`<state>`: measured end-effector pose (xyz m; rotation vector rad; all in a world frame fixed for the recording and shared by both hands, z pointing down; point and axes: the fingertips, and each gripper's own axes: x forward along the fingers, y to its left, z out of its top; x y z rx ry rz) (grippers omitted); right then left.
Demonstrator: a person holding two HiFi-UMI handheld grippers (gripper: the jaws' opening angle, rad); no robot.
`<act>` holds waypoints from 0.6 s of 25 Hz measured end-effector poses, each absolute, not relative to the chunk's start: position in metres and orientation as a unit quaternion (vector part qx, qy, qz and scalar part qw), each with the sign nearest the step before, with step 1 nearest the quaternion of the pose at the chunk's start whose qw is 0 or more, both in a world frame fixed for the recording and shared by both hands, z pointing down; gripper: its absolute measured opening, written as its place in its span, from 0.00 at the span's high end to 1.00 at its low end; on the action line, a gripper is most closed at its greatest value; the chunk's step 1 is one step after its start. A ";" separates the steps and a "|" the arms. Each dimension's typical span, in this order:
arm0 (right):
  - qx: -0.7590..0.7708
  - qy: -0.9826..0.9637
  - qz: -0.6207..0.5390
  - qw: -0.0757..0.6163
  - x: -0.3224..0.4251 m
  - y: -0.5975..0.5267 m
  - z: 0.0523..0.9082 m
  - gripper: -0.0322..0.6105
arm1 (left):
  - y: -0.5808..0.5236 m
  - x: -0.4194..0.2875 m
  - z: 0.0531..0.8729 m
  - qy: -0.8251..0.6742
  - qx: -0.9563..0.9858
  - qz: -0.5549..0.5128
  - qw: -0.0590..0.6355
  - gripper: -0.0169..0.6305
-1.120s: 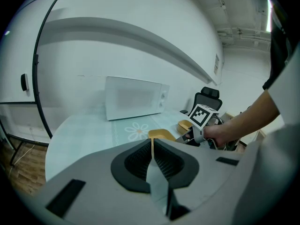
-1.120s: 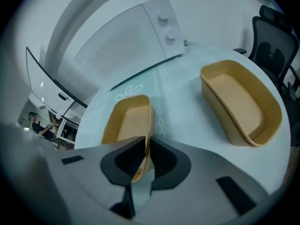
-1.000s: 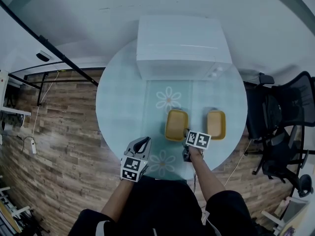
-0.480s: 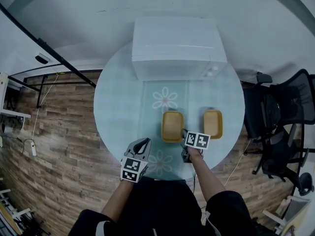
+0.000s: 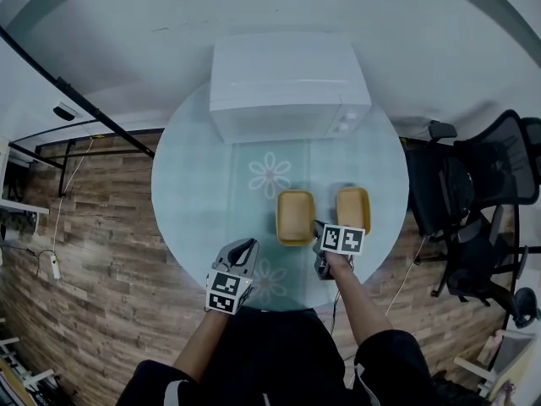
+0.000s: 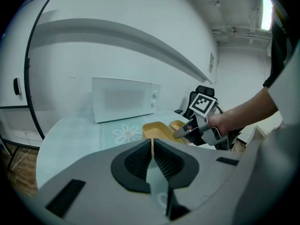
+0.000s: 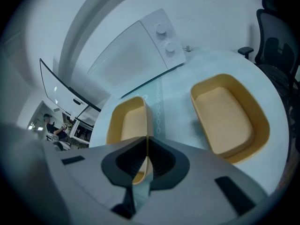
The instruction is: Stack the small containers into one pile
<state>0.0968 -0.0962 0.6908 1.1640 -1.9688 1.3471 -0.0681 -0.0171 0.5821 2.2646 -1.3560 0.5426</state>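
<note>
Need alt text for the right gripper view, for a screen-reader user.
The right gripper has its jaws shut on the side wall of a yellow container on a round table. A second yellow container sits apart to its right, a white microwave behind.

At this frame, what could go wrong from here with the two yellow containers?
The right gripper is shut on only one thin wall of the left yellow rectangular container; lifted that way, it may tilt or slip free.
The right yellow rectangular container sits close to the round pale table's right edge; a rough nesting might shove it off, and the left gripper, shut and empty, is not steadying it.
</note>
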 end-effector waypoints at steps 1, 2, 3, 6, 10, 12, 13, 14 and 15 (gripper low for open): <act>0.425 -0.721 0.491 0.241 0.100 -0.096 0.689 0.90 | -0.018 -0.064 0.582 -0.489 0.821 0.197 0.220 0.94; 0.424 -0.723 0.489 0.241 0.104 -0.096 0.687 0.90 | -0.018 -0.060 0.582 -0.486 0.822 0.198 0.219 0.94; 0.423 -0.724 0.488 0.241 0.107 -0.095 0.686 0.90 | -0.018 -0.056 0.583 -0.484 0.824 0.200 0.218 0.94; 0.422 -0.725 0.490 0.238 0.120 -0.094 0.682 0.90 | -0.019 -0.042 0.582 -0.477 0.828 0.201 0.215 0.94; 0.425 -0.726 0.489 0.233 0.140 -0.097 0.674 0.90 | -0.021 -0.023 0.581 -0.469 0.833 0.202 0.214 0.94; 0.427 -0.726 0.488 0.229 0.152 -0.100 0.671 0.90 | -0.022 -0.013 0.581 -0.465 0.835 0.203 0.212 0.94; 0.428 -0.726 0.489 0.226 0.159 -0.101 0.669 0.90 | -0.022 -0.009 0.581 -0.463 0.836 0.204 0.213 0.94; 0.429 -0.726 0.490 0.222 0.165 -0.103 0.667 0.90 | -0.023 -0.004 0.581 -0.462 0.836 0.206 0.213 0.94; 0.431 -0.725 0.491 0.219 0.172 -0.105 0.666 0.90 | -0.023 0.001 0.581 -0.460 0.837 0.206 0.212 0.94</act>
